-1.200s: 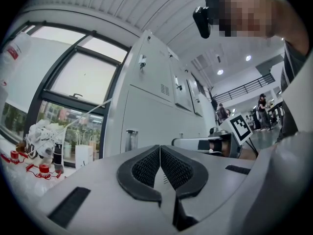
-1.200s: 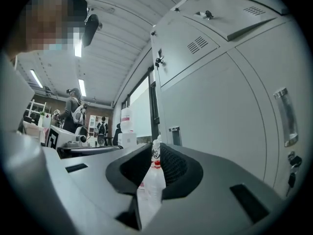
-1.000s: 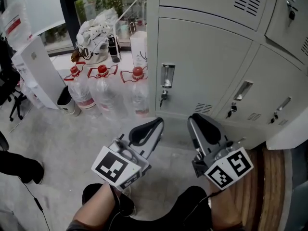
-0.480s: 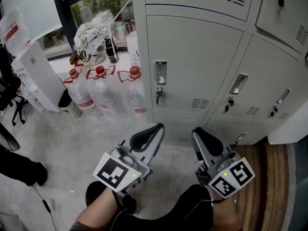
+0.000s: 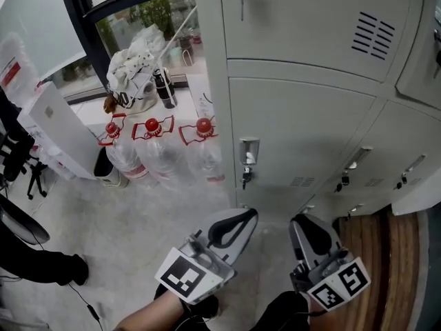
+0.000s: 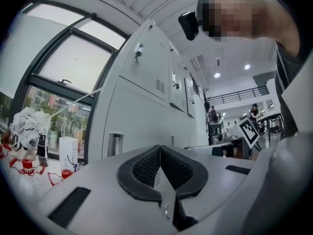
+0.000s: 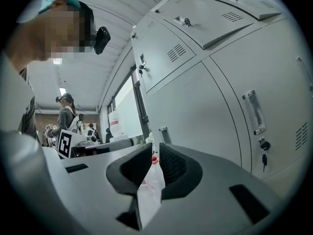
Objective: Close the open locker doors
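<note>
Over the last second the head view has swung up the lockers (image 5: pixel 303 116): the lower door's handle (image 5: pixel 249 152) has slid down the frame, an upper row with a key in it has come into sight, and both grippers have sunk toward the bottom edge. The left gripper (image 5: pixel 238 221) has its jaws pressed together on nothing. The right gripper (image 5: pixel 303 225) has its jaws a narrow slit apart, also empty, with the water bottles (image 5: pixel 153 150) on the floor showing through. Neither touches a door. The doors straight ahead look shut, but in the right gripper view an upper door (image 7: pixel 205 21) stands out from the face – probably ajar – so the closing likely lies higher up.
</note>
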Demonstrator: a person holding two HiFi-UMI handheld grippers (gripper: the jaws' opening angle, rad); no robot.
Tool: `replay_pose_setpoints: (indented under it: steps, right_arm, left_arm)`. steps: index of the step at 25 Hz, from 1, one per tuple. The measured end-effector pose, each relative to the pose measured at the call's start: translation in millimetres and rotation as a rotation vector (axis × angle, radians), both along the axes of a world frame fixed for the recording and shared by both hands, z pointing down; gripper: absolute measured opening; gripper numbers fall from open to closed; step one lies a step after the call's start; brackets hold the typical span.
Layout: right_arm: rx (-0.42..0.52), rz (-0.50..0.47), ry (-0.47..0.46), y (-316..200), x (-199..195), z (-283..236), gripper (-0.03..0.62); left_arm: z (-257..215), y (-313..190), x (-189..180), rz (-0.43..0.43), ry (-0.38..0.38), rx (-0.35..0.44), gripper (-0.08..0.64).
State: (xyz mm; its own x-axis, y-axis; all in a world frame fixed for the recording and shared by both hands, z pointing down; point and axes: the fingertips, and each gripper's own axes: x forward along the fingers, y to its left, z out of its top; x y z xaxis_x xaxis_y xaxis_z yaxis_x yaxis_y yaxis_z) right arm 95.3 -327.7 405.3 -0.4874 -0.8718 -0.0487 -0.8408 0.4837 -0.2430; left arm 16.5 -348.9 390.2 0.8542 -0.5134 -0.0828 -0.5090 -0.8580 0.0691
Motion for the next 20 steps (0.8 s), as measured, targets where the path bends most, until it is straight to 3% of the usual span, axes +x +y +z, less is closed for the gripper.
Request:
replay_pose_setpoints:
  steps: [10, 20]
  right_arm:
    - [-0.087, 0.005, -0.004, 12.6, -4.1, -149.9, 0.046]
    - [-0.058, -0.015, -0.014, 69.0, 17.1, -301.3, 0.046]
  left_arm:
    - [-144.6, 15.7, -12.5, 0.002, -0.005, -0.109, 0.009]
    - [-289.6, 64.8, 6.9, -0.036, -0.03, -0.065, 0.009]
